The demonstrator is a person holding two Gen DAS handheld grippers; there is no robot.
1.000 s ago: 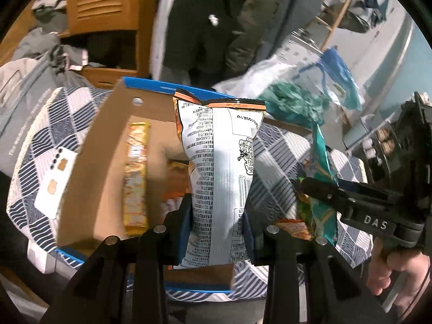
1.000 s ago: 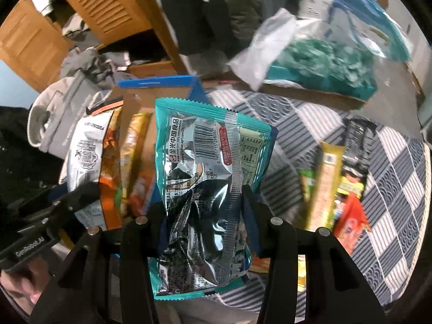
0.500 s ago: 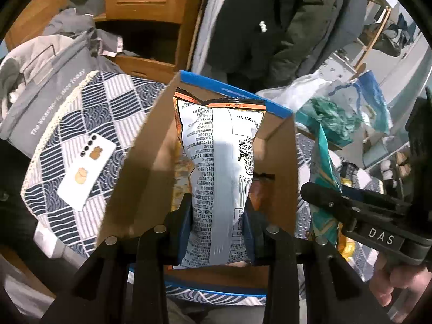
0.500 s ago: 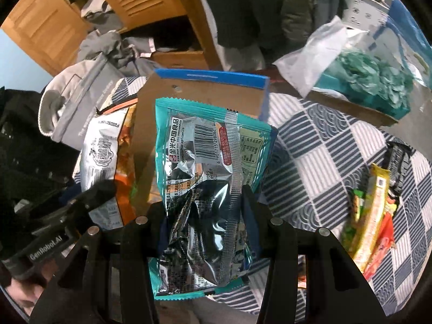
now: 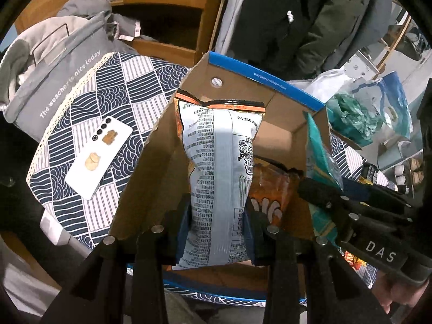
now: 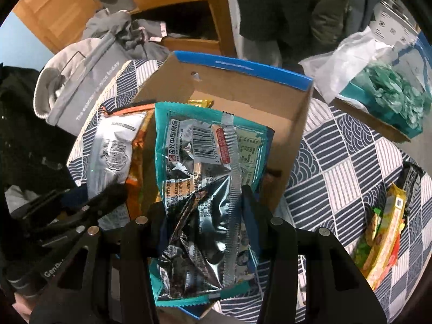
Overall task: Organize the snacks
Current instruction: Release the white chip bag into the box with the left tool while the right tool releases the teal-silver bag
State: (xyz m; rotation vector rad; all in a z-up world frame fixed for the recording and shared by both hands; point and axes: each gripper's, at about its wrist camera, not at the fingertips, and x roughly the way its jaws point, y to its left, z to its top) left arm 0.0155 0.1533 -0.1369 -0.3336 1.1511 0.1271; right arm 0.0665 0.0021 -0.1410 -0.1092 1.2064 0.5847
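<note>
Both packets are held upright directly over the cardboard box (image 5: 270, 91): the white chip bag (image 5: 218, 178) pinched by the left gripper (image 5: 217, 226), the teal snack packet (image 6: 208, 194) by the right gripper (image 6: 205, 224).

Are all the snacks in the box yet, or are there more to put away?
Not yet. A few are already in the cardboard box, like the orange snack bag. The left tool holds a white chip bag and the right tool holds a teal packet, both over the box. More snack bars wait on the checked cloth.
</note>
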